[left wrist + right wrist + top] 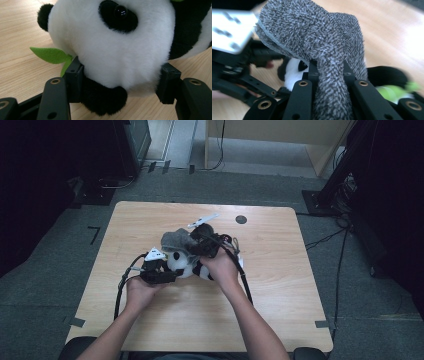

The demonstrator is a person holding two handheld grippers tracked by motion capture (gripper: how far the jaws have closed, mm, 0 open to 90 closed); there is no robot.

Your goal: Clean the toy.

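My left gripper [120, 82] is clamped on the panda [112, 47] by its head, pinning it on the tabletop [280, 285] near centre. My right gripper [328, 72] is pinched tight on a grey cloth [312, 32], which hangs just above the panda, at about 12 o'clock from it in the high view. I judge the cloth goes onto the panda, so the move is down toward 6 o'clock. The left gripper's own body crowds the 8 o'clock side.
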